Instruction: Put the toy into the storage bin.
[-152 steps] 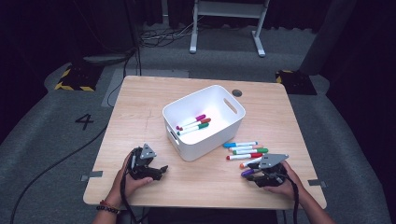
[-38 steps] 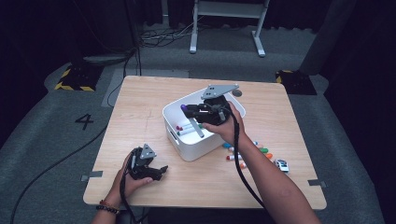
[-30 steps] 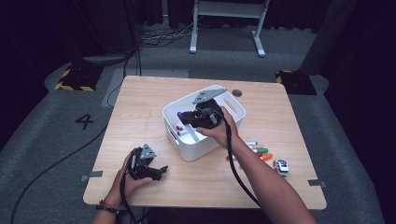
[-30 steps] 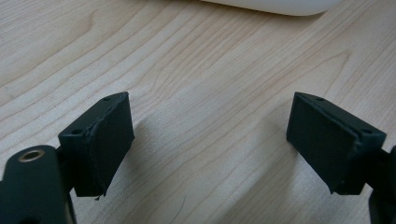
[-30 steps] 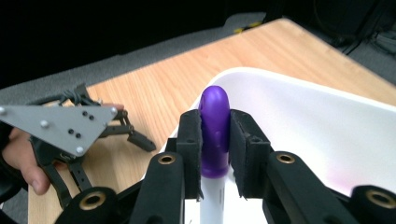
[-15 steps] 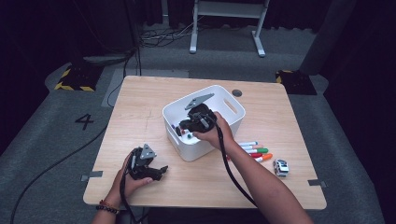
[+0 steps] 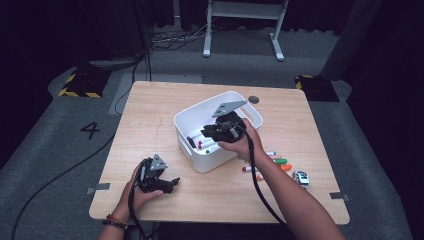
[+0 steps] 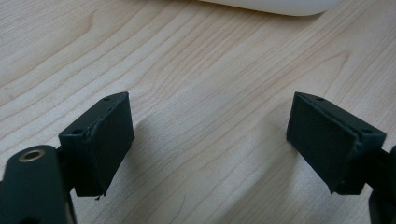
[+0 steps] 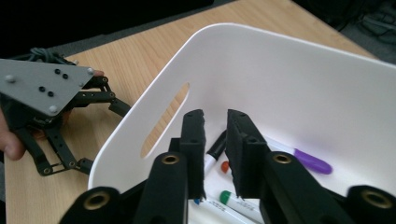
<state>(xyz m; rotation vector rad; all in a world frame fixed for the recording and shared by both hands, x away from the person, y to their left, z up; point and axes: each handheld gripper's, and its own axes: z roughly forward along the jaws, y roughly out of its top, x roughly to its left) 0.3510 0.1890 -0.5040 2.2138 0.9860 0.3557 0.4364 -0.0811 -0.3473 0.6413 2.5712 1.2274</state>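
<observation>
- The right gripper [image 7: 206, 136] hangs inside the bin [image 7: 199, 162], tips angled down toward the floor at its left end. My right hand [image 7: 239, 142] is over the bin's middle, with the forearm crossing the near rim.
- In the right gripper view its jaws are closed to a narrow slit. I see nothing clamped between them, though the pads' inner faces are partly hidden.
- Just beyond the tips lie the markers in the bin [image 9: 212, 154]. A black-capped one sits in line with the slit, a purple-capped one [image 9: 312, 163] off to one side and a green-capped one nearer me.
- The loose markers [image 7: 272, 160] are on the table just right of the bin, beside my right forearm. They lie behind the jaws, which point the other way.
- They lie roughly side by side, long axes running left to right across the table.
- My right hand is far nearer to them. As I judge it, the gripper has to lift clear of the rim, swing back right and close across a barrel, not along it.
- The left gripper [image 7: 171, 182] rests by the table's near left edge, well apart from the markers. Its jaws are wide open over bare wood [image 8: 210, 93], holding nothing.
</observation>
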